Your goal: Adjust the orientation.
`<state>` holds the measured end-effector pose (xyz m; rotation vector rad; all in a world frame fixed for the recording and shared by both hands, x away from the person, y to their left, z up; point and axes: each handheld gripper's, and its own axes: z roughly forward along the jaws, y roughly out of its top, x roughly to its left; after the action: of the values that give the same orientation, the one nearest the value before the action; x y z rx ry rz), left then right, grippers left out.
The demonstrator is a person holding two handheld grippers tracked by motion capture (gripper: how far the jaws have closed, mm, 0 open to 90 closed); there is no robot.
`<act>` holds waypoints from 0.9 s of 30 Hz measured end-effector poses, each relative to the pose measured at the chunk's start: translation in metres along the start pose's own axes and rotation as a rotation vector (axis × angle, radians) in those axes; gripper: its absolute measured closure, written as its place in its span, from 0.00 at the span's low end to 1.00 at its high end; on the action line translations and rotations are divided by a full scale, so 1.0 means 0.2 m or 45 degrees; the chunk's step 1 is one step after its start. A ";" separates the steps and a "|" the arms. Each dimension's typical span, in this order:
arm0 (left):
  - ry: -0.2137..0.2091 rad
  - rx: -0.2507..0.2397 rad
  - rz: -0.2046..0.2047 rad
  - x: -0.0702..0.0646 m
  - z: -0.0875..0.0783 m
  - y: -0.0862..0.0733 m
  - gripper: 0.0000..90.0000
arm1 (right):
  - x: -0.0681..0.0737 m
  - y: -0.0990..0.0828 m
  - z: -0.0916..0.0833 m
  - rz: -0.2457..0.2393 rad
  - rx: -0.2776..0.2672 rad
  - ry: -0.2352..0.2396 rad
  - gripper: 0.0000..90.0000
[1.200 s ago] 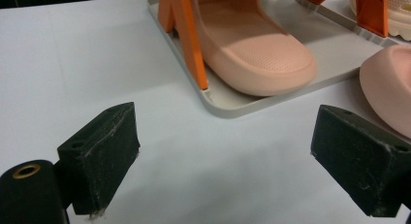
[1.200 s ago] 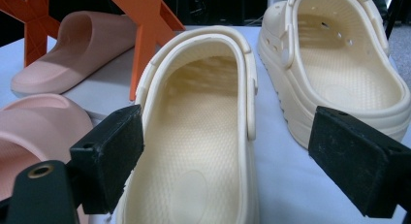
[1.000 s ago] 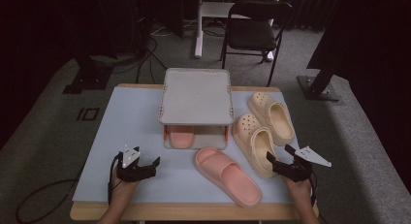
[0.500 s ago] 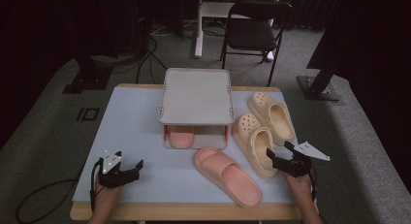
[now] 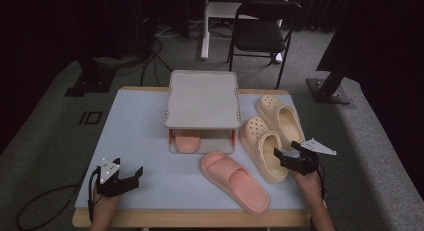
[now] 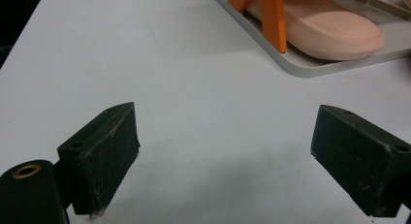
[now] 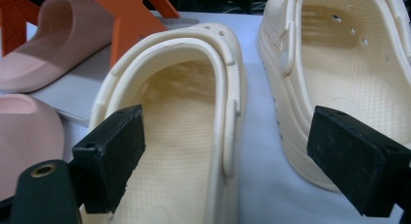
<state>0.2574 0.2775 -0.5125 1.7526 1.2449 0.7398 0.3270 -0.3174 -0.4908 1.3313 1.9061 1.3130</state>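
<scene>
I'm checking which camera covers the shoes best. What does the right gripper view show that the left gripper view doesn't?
Right gripper view alone: two cream clogs, the near clog between its open jaws and the far clog beside it, plus the loose pink slide at left.
Left gripper view alone: bare white table between its open jaws.
Both: the pink slide on the rack's lower shelf and the rack's orange legs.

The high view is dim around its edges, with the room at the top and sides almost black, while the desk point(image 5: 140, 126) in the middle is evenly lit from above and shows no glare. In the left gripper view the desk is bright, with soft shadows under the black fingers point(image 6: 99, 158). In the right gripper view the near fingers point(image 7: 110, 156) look a little blurred, and the cream clog point(image 7: 194, 136) is sharp.
</scene>
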 end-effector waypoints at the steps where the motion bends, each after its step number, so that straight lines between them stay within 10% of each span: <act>1: 0.005 0.000 0.004 0.00 0.00 0.00 0.11 | -0.01 0.00 0.01 0.002 0.000 0.003 0.15; 27: 0.013 -0.009 0.004 0.01 0.00 -0.01 0.11 | 0.04 0.09 0.17 -0.117 0.152 0.005 0.61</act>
<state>0.2574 0.2796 -0.5137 1.7475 1.2454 0.7550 0.3589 -0.2949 -0.4886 1.2823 2.0510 1.1739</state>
